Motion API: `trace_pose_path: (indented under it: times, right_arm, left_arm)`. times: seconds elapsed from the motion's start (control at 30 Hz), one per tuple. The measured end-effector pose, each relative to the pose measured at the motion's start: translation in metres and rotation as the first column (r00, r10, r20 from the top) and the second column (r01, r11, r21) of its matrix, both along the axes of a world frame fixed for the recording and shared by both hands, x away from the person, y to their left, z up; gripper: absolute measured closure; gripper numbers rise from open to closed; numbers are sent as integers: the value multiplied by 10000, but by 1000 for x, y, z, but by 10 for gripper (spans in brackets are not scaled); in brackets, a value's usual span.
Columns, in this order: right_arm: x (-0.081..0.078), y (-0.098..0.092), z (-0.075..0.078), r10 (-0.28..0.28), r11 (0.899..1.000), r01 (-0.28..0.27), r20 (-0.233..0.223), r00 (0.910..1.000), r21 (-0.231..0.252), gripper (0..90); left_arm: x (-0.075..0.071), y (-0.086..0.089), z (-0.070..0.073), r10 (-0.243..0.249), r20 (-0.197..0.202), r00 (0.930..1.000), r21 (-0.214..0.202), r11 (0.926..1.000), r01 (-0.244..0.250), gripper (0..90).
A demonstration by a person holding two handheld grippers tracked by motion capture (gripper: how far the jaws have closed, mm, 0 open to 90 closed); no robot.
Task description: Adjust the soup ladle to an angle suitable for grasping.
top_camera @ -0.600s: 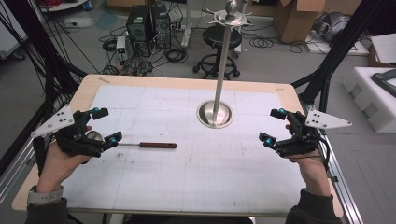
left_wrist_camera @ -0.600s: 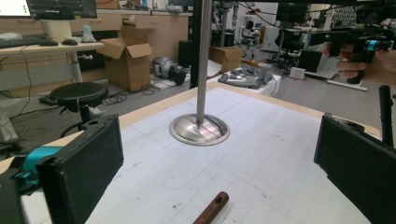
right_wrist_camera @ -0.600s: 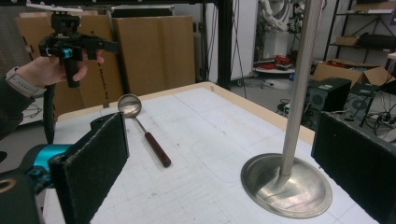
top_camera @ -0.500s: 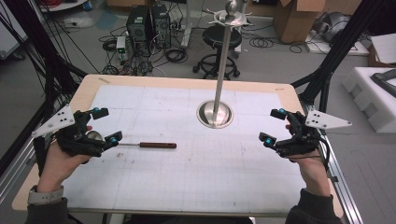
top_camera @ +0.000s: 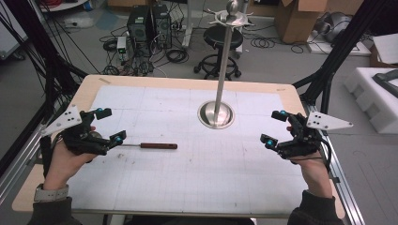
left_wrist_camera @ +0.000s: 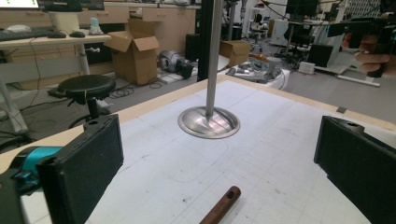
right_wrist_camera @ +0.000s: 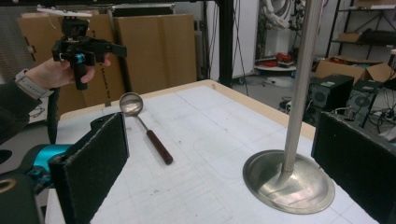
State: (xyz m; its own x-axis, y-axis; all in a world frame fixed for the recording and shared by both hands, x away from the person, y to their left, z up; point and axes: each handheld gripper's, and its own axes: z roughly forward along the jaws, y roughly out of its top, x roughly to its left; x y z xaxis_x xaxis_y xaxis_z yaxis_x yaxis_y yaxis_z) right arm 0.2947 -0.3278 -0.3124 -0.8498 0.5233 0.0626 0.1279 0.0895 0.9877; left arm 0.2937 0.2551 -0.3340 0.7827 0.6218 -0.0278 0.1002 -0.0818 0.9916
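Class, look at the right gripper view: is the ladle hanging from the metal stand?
No, the ladle lies flat on the table, apart from the stand.

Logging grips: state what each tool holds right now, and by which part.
Nothing is held. The left tool hovers open above the ladle; the right tool is open too, off to the side of the stand.

Table [top_camera: 187,84] w/ white mat [top_camera: 187,178]: ladle [top_camera: 152,146], stand base [top_camera: 216,114].

Ladle bowl [top_camera: 96,136]: in the high view your left hand-held gripper [top_camera: 107,126] covers most of it.
Ladle handle [left_wrist_camera: 220,206]: left gripper view's bottom edge cuts it.
Stand pole [right_wrist_camera: 301,84]: top cropped.
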Motion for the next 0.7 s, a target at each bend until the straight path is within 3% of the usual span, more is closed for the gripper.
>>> trace_pose_path:
  times: [0.13,0.2,0.33,0.37,0.4,0.47,0.5,0.53,0.57,0.6,0.67,0.7]
  right_arm:
    - [0,1,0,-7,10000,7,-41,10000,-21,24]
    - [0,1,0,-10,10000,10,-17,10000,-27,25]
    - [1,1,-1,2,10000,-2,-80,10000,-66,24]
    - [1,1,-1,2,10000,-2,-80,10000,-66,24]
    - [1,1,-1,0,10000,0,-82,10000,-53,24]
    - [1,1,-1,10,10000,-10,-96,10000,-87,25]
    - [1,1,-1,10,10000,-10,-96,10000,-87,25]
    - [1,2,-1,7,10000,-7,-81,10000,-98,24]
    - [1,2,-1,2,10000,-3,-87,10000,-86,25]
    - [1,2,-2,3,10000,-3,-79,10000,-97,25]
    - [1,2,-2,13,10000,-13,-86,10000,-73,25]
    - [1,2,-2,13,10000,-13,-86,10000,-73,25]
  left_arm:
    - [0,-2,-2,41,132,9999,138,9999,-42,41]
    - [0,-1,-6,31,172,9998,441,9990,-39,172]
    - [0,-1,-10,466,-11,9989,895,9949,-463,515]
    - [0,-1,-10,466,-11,9989,895,9949,-463,549]
    - [3,-1,-12,755,-297,9967,1089,9915,-719,578]
    - [3,-1,-13,807,-351,9961,1195,9899,-760,669]
    - [3,-2,-15,884,-293,9957,1267,9884,-840,669]
    - [4,-2,-18,1086,-358,9934,1419,9846,-1025,795]
    - [4,-2,-18,1086,-358,9934,1419,9846,-1025,841]
    - [7,1,-24,1164,-604,9914,1592,9816,-1055,884]
    - [12,4,-32,1169,-1131,9867,1703,9806,-967,896]
    - [12,4,-32,1169,-1131,9867,1703,9806,-967,897]
